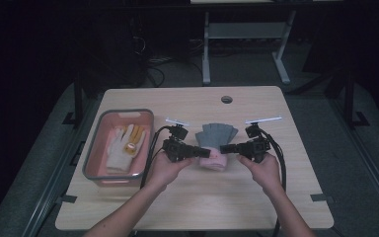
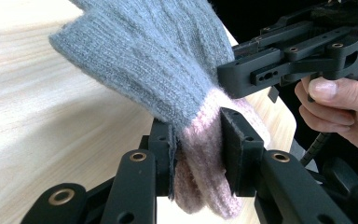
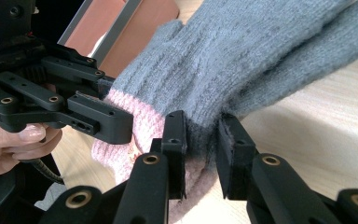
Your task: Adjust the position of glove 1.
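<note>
1. I see bare table (image 1: 197, 197) on the near side of the grey-and-pink glove (image 1: 216, 143), between the forearms.
2. Left of the glove, the pink tray (image 1: 98, 170) blocks low passage.
3. Right of the glove, open tabletop runs to the edge.
4. Beyond the glove, the table lies bare up to the cable hole (image 1: 226, 99).

This looks like a lab or test room set up for recording, not a home. A plain light wooden table (image 1: 192, 197) with a round cable hole (image 1: 226, 99) stands on grey carpet in a dark room. Behind it, the white metal legs of another workbench (image 1: 206, 54) rise from the floor, with loose black cables (image 1: 153, 69) trailing beside them.
</note>
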Available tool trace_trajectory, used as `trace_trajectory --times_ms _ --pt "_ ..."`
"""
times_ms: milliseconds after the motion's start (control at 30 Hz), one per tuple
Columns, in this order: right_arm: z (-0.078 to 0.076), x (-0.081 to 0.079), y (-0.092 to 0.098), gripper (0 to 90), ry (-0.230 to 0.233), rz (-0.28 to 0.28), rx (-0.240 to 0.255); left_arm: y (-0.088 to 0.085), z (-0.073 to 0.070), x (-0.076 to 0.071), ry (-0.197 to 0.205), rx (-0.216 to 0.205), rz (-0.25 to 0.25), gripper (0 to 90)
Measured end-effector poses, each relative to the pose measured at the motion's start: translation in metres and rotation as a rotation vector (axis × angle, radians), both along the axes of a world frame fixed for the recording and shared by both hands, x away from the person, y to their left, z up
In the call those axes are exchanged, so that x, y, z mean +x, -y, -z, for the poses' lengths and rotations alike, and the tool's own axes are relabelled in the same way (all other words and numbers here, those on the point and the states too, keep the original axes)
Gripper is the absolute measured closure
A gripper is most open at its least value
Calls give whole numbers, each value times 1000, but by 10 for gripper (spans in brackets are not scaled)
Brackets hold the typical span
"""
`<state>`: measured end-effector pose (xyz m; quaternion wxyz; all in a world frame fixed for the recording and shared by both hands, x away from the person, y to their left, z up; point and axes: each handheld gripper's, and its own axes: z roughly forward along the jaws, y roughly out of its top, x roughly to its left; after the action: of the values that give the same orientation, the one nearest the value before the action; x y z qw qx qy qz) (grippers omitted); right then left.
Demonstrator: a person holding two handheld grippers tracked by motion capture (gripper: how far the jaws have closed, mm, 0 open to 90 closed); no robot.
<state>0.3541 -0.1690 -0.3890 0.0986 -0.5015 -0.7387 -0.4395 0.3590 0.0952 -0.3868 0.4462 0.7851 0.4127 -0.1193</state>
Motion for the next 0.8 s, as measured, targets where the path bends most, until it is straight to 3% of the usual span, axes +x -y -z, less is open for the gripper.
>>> trace_trajectory --times_ms 800 --pt "-15 15 -32 744 19 -49 2 -34 -13 2 19 -21 -57 681"
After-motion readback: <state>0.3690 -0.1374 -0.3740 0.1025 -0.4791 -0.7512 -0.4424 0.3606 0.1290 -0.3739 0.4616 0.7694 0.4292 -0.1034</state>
